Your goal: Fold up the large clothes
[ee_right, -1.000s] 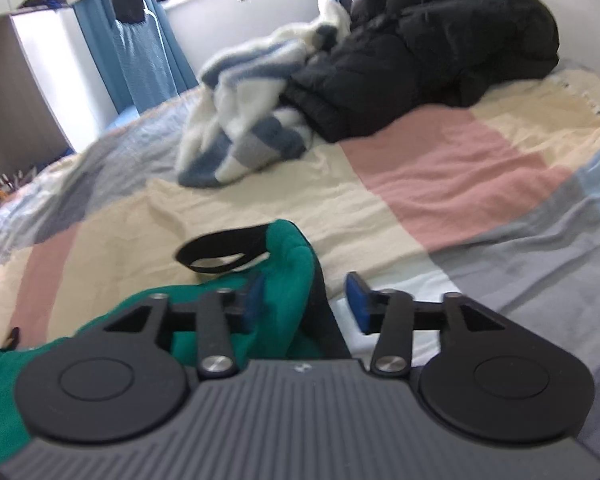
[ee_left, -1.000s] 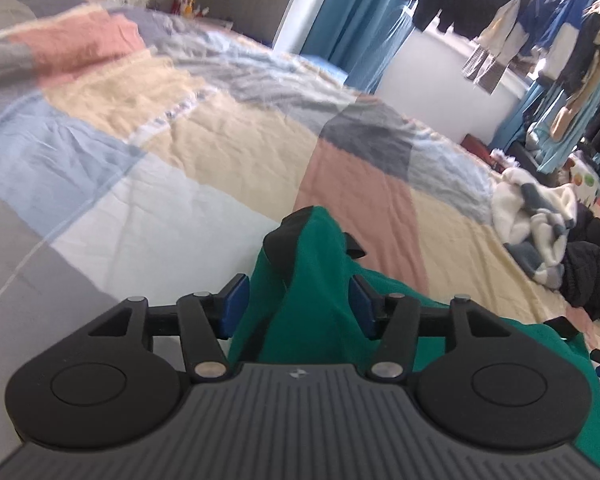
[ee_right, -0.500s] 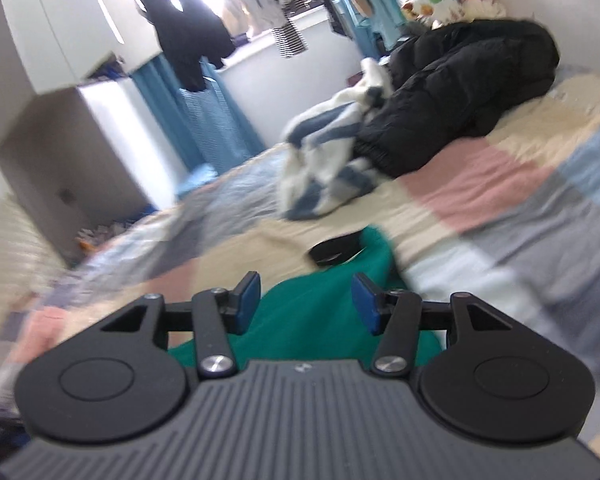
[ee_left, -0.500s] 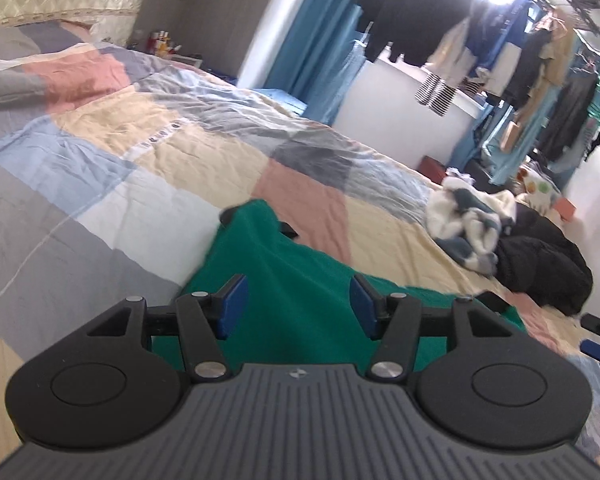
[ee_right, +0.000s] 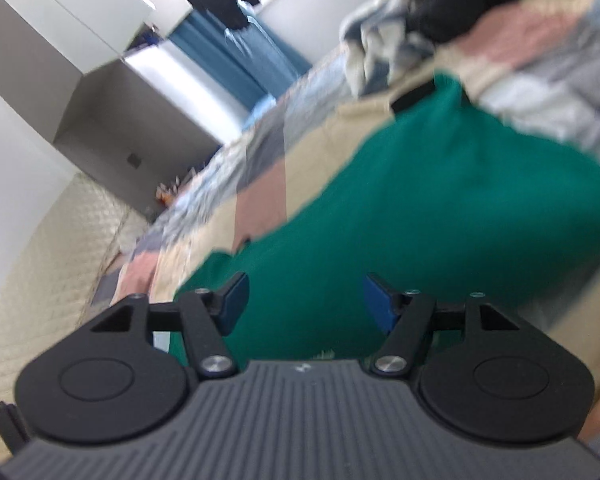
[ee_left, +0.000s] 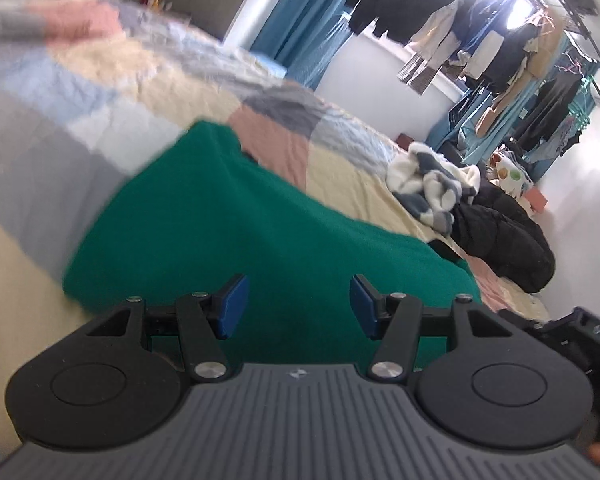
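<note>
Lying flat ahead of both claws, green garment (ee_left: 260, 232), left claw (ee_left: 296, 306) open, right claw (ee_right: 304, 304) opening, empty

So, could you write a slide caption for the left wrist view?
Open left gripper above a green garment spread on a patchwork bed.

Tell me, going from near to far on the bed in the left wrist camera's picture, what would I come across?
Left gripper → green garment spread on the patchwork quilt → white and grey fleece → black padded jacket → clothes hanging by the window.
</note>
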